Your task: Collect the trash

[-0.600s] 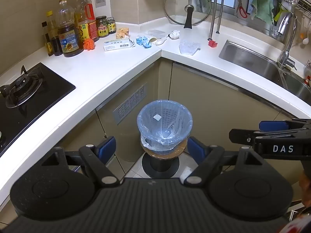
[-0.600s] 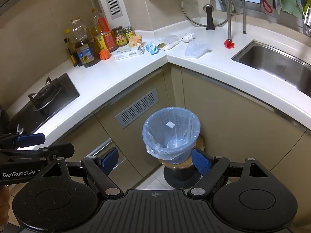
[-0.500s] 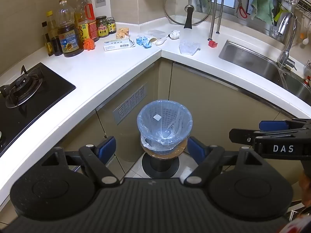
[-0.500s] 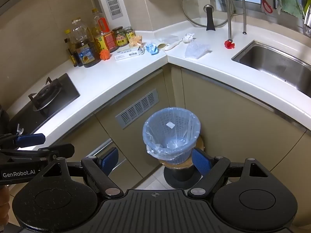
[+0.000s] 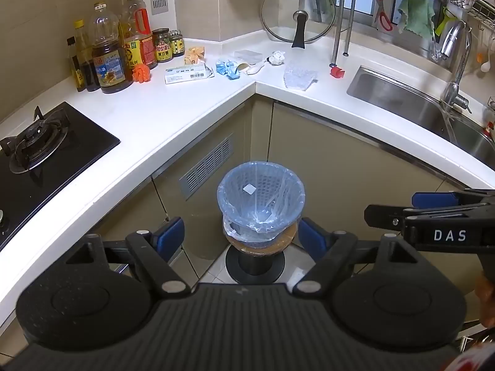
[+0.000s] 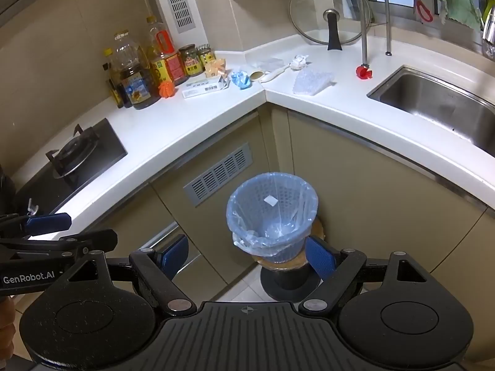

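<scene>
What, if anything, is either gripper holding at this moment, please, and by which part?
Nothing is held: the left gripper and right gripper both stand open and empty.

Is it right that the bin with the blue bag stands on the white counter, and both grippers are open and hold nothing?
Not quite. The bin stands on a low round stool on the floor, below the counter, as the left wrist view shows. Both grippers are indeed open and hold nothing.

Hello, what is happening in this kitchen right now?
A person holds two grippers, both open and empty, above a lined trash bin on a stool. The left gripper and right gripper hover in front of the counter. Trash not yet collected lies there: a crumpled blue wrapper, a white box, a clear plastic bag.
</scene>
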A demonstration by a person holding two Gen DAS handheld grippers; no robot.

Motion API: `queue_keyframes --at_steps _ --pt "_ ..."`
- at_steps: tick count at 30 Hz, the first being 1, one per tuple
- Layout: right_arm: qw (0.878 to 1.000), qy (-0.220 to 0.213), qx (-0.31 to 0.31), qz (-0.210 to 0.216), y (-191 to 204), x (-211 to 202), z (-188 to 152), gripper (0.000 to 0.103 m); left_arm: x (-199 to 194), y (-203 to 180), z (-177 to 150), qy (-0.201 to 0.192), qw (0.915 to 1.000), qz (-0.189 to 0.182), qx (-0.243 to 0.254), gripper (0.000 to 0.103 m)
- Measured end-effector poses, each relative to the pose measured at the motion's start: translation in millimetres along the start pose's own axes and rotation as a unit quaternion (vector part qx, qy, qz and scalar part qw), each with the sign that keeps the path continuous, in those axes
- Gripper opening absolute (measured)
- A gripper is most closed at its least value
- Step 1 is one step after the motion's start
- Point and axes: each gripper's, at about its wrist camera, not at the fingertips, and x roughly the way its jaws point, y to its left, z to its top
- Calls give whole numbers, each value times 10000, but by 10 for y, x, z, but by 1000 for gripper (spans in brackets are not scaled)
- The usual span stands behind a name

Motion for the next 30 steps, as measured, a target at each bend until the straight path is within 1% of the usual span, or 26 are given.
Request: queue_keyframes --at_steps 20,22,24,30 --pt "10000 -24 0 19 -44 16 0 82 -6 7 -7 -29 10000 9 7 79" --pt "10000 -22 -4 24 -46 -21 91 82 -36 2 15 -28 10000 15 0 79" --pt "10000 -18 -4 27 -40 -22 113 83 -37 0 50 -27 10000 18 -2 79" --pt "10000 -28 -19 31 -78 -6 101 83 -53 1 149 -24 10000 37 -27 79"
